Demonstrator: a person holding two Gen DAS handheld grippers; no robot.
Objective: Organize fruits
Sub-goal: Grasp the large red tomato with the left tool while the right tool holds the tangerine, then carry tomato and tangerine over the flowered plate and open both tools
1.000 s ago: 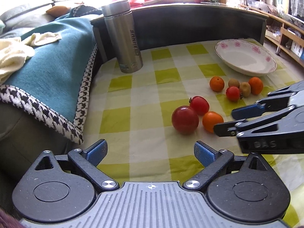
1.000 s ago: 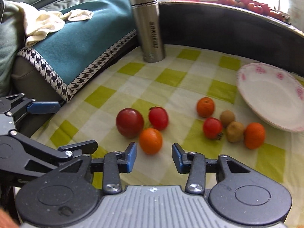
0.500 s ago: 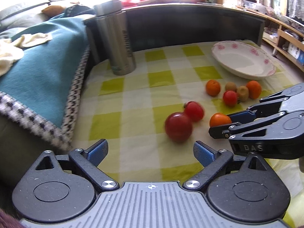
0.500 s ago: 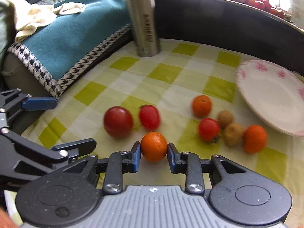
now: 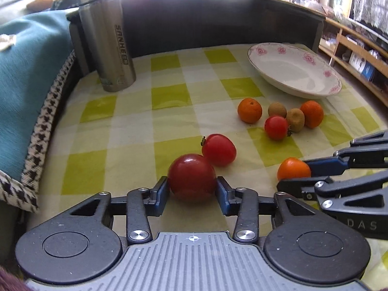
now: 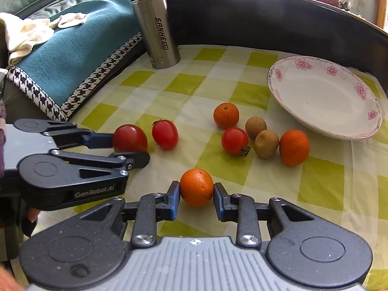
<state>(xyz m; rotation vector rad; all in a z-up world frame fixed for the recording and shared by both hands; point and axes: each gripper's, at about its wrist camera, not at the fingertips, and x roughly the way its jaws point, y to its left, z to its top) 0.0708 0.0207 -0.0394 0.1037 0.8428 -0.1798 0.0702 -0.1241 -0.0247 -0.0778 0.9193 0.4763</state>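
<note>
Left gripper (image 5: 192, 194) has its blue pads against both sides of the large dark-red tomato (image 5: 191, 180), closed down to the fruit's width — a firm side pinch, the tomato apparently resting on the cloth near the front edge of the tabletop. Right gripper (image 6: 196, 195) does the same to a small orange (image 6: 197, 187), pads touching either flank, also low by the front edge. Judgement: both picks are taken at once so two fruits can travel in one trip, probably to the plate; nothing lifted yet that I can tell.

Just behind the big tomato, touching or nearly so, sits an oval tomato (image 5: 219, 149) with its stem pointing left. Further back toward the right edge, a loose cluster: another orange (image 6: 226, 115), a round tomato (image 6: 234, 140), two brown kiwi-like fruits (image 6: 266, 143) side by side, and a third orange (image 6: 294, 147) — all near each other, several touching.

The flowered plate (image 6: 359, 131) lies at the far right corner, no fruit in it. A steel flask (image 6: 156, 24) stands upright at the far left corner.

Surface is a yellow-green checked cloth (image 6: 189, 84), slightly wrinkled. A dark raised rim (image 6: 266, 19) curves round the far edge. Left of the table, a teal blanket (image 6: 80, 41) with houndstooth trim; shelving at the far right in the left view.
</note>
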